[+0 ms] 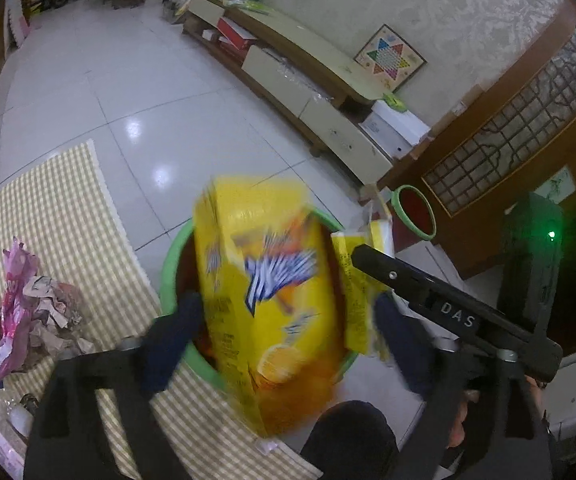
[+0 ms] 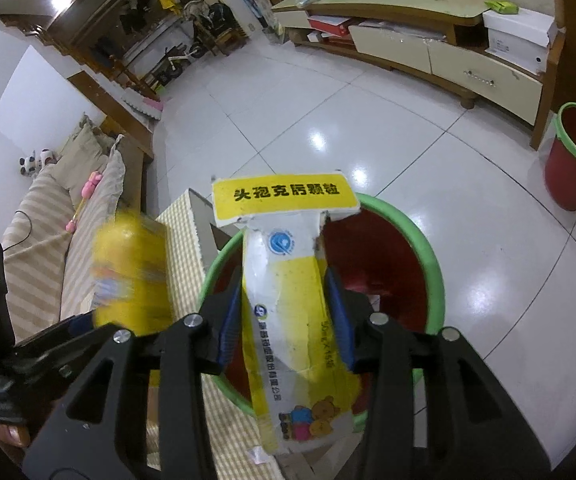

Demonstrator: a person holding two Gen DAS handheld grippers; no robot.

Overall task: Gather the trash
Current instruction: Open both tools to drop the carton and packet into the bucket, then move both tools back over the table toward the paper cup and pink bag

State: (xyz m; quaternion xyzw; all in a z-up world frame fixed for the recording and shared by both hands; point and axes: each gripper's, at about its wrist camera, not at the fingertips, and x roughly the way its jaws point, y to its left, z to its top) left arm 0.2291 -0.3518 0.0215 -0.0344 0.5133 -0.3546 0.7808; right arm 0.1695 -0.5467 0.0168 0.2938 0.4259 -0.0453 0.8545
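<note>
The red bin with a green rim (image 2: 439,264) stands on the tiled floor beside the checked surface (image 1: 68,216). A blurred yellow bag (image 1: 272,300) hangs over its mouth between the spread pads of the left tool (image 1: 288,328), apparently untouched. The right tool (image 2: 284,316) pinches a flattened yellow-and-white box (image 2: 284,280) above the bin. Crumpled wrappers (image 1: 36,312) lie on the surface.

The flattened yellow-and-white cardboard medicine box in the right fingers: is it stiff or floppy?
The flattened yellow-and-white cardboard medicine box is probably light and fairly stiff: it stands out above the red bin with the green rim unsupported. Its torn flap suggests it would bend or tear easily.
</note>
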